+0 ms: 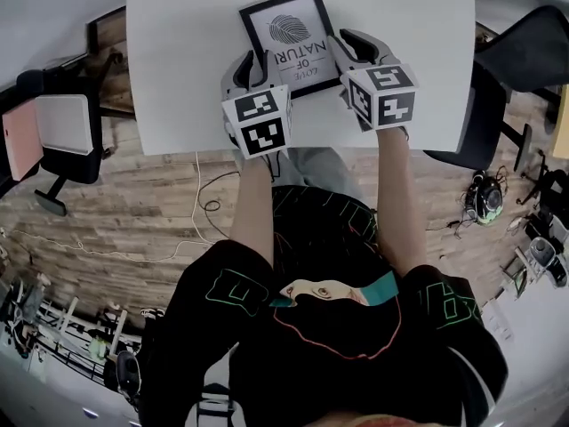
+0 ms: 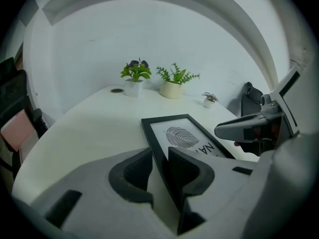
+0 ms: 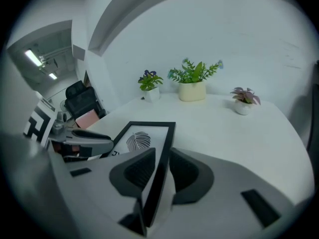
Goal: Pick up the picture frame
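Black rectangular leaf-print picture frame (image 1: 289,38) on roomy white worktop (image 1: 178,60); left gripper (image 1: 252,60) and right gripper (image 1: 349,43) straddle its side edges, jaws wide, unclamped.

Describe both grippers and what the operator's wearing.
The left gripper and right gripper: pale grey bodies, dark padded jaws, each carrying a white cube with black square markers. The person wears a black short-sleeved top with green line print.
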`<state>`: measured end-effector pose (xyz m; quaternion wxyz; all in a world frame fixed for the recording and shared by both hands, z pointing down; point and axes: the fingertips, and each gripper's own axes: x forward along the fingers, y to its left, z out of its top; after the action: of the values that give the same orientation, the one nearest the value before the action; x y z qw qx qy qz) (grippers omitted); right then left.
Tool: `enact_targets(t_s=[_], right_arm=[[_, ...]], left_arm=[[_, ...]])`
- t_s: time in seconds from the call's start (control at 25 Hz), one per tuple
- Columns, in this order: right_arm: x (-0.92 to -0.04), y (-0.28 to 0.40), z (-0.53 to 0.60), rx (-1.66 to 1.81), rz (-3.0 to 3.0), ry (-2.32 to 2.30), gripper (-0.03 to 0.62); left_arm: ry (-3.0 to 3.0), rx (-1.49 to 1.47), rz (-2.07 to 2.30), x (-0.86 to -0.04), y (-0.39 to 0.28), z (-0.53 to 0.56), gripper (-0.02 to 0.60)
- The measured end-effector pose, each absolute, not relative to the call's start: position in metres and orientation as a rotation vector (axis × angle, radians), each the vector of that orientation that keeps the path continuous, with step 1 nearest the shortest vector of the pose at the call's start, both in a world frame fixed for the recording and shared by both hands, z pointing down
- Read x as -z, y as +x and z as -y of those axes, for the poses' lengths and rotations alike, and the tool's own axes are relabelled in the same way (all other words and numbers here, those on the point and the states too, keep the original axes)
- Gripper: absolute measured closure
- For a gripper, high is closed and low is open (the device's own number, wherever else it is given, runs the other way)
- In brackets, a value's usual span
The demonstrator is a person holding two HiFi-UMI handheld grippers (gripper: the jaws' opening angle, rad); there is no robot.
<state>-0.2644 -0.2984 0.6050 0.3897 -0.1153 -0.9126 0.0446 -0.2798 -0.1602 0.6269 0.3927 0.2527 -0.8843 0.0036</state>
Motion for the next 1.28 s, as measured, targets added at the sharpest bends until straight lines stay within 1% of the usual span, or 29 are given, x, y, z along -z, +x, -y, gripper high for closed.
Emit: enact_targets(t_s=[0.24,0.4,0.52,0.8,0.92,1.28], right_arm=[[-0.624,-0.268,0.295,-0.104,2.248,-0.353,0.484],[-0.631,-0.266,0.293,-0.152,2.192,-0.365,0.477],[-0.633,-0.265,0.291,-0.2,2.175,-0.358,0.483],[-0.63,-0.267,0.292,-0.317,2.157,-0.288,0.508],[-0.62,-0.268,0.285,-0.329,2.19,-0.293,0.513],[-0.563,-0.284,0.276,-0.373,2.347,-0.284,0.516]], left_arm=[[0.558,0.092,2.225,-0.636,-0.277,0.156,0.469],[0.528,0.098,2.206,-0.639,-0.274,0.158,0.474],[0.483,0.13,2.199,-0.639,-0.274,0.158,0.476],[0.385,0.285,2.201,-0.636,-0.276,0.154,0.508],[0.367,0.285,2.23,-0.627,-0.278,0.145,0.509],[0.398,0.262,2.392,-0.566,-0.295,0.135,0.512]])
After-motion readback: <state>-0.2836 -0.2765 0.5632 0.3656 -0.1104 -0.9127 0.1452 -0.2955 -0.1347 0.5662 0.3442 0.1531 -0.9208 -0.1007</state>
